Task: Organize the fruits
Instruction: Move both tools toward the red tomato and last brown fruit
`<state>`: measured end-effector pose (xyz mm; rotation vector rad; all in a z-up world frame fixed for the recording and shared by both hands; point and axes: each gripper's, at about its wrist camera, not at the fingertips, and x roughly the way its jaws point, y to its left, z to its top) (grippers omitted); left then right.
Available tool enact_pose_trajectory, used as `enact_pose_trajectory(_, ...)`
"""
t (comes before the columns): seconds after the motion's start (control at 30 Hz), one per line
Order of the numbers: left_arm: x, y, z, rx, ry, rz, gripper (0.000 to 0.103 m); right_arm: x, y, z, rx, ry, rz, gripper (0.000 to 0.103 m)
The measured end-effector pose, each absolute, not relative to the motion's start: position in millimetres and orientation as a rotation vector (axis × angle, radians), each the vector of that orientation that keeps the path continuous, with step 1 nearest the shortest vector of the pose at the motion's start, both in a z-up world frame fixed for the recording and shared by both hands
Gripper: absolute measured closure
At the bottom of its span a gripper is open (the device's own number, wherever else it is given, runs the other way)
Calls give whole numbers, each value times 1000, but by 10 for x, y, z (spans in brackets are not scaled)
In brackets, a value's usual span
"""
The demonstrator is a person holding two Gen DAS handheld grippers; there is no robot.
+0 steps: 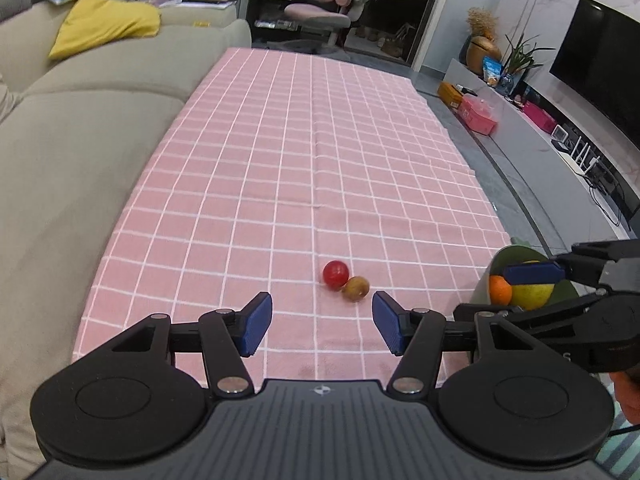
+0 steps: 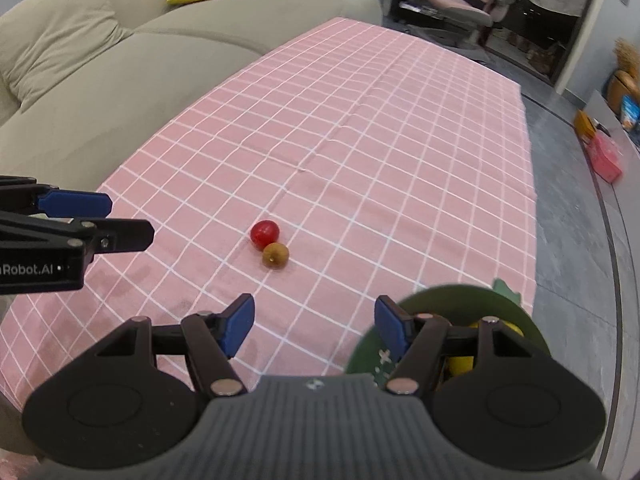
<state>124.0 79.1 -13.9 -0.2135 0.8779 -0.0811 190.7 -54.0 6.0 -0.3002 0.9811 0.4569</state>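
A small red fruit (image 1: pixel 335 274) (image 2: pixel 264 233) and a small brown fruit (image 1: pixel 355 288) (image 2: pixel 275 255) lie touching on the pink checked tablecloth (image 1: pixel 280 168). My left gripper (image 1: pixel 322 322) is open and empty, just short of them. My right gripper (image 2: pixel 314 326) is open and empty, hovering beside a green bowl (image 2: pixel 460 300) (image 1: pixel 516 254) at the table's right edge. The bowl holds an orange (image 1: pixel 500 290) and a yellow-green fruit (image 1: pixel 532 295). The right gripper also shows in the left wrist view (image 1: pixel 532 292), over the bowl.
A beige sofa (image 1: pixel 80 152) with a yellow cushion (image 1: pixel 104 24) runs along the table's left side. A grey floor (image 2: pixel 572 220), a low TV bench with boxes (image 1: pixel 476 114) and a TV (image 1: pixel 600 64) lie to the right. A pink chair (image 1: pixel 324 4) stands beyond the far end.
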Motion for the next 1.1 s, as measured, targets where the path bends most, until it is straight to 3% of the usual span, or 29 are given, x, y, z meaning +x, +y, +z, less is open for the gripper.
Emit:
enact_pose_trajectory(0.27,1332,1001,-362,-269,904,-58,37,2146,-319,-185,-391,1011,509,40)
enact_pose_trajectory(0.5,1452,1076,-605,-357,930,-102,40,2295,-191,-458,-570,1024,612,57)
enact_pose_trajectory(0.67,1594,969,-713,-326,936,-129,41,2470,-156,-584,-607,1062,677,63)
enact_pose_trajectory(1.1,1840,1025,-873,-385,955,-168,57,2778,215,-817,-589,1101,804,72)
